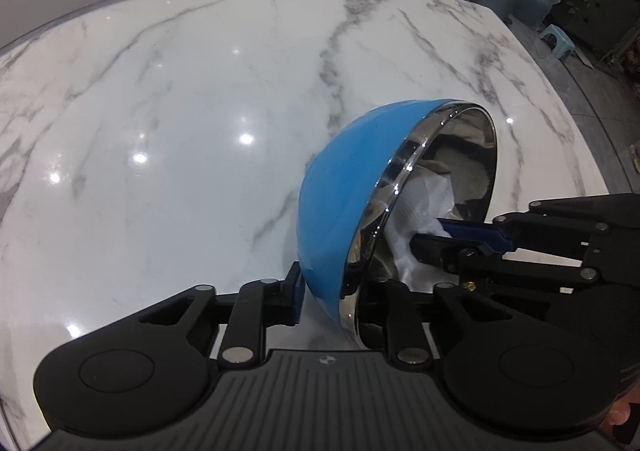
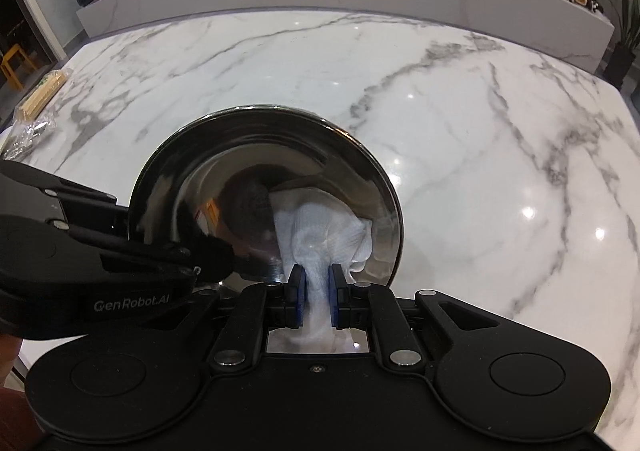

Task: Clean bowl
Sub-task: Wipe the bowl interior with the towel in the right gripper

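Left gripper [image 1: 320, 291]: fingers nipping tilted bowl [image 1: 344, 187] rim | right gripper [image 2: 317, 297]: fingers pinching cloth [image 2: 320, 231] inside bowl | marble worktop [image 1: 160, 111] lying beneath.

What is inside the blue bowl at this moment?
Inside the blue bowl is a white paper towel, clamped by the right gripper and pressed on the shiny metal wall. The towel covers the surface under it, so dirt there cannot be seen.

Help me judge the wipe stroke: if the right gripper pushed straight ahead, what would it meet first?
The bowl's steel inner wall, probably. The right gripper is shut on the white cloth, which already lies bunched against it; the depth left is unclear.
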Demonstrator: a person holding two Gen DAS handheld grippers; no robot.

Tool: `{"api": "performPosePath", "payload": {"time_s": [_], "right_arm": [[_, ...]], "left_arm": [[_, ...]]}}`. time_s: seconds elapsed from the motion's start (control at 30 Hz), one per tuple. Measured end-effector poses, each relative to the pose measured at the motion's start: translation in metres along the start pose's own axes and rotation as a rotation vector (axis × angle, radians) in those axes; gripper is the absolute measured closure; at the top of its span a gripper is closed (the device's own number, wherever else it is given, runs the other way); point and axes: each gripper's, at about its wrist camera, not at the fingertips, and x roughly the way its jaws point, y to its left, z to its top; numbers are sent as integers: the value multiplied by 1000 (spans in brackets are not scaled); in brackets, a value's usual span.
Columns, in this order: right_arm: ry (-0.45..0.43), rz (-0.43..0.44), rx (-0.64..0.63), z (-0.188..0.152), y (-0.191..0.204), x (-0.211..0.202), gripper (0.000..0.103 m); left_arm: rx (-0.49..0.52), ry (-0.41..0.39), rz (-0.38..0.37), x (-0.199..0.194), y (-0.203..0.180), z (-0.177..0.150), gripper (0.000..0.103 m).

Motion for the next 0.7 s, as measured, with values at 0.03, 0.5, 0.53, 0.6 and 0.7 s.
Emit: {"api": "performPosePath", "payload": {"time_s": [0.03, 0.5, 0.53, 0.6, 0.7], "right_arm": [[3, 2, 0, 0, 1, 1, 93], [50, 141, 45, 0, 4, 6, 93], [41, 112, 36, 0, 4, 4, 93], [11, 44, 5, 1, 7, -1, 93], [-22, -7, -23, 0, 10, -6, 93]], "left_arm": [[1, -6, 5, -1, 0, 0, 87], [11, -40, 41, -6, 0, 4, 90], [13, -42, 48, -7, -1, 4, 89], [18, -44, 57, -7, -1, 5, 89], [17, -44, 56, -6, -1, 5, 89]]}}
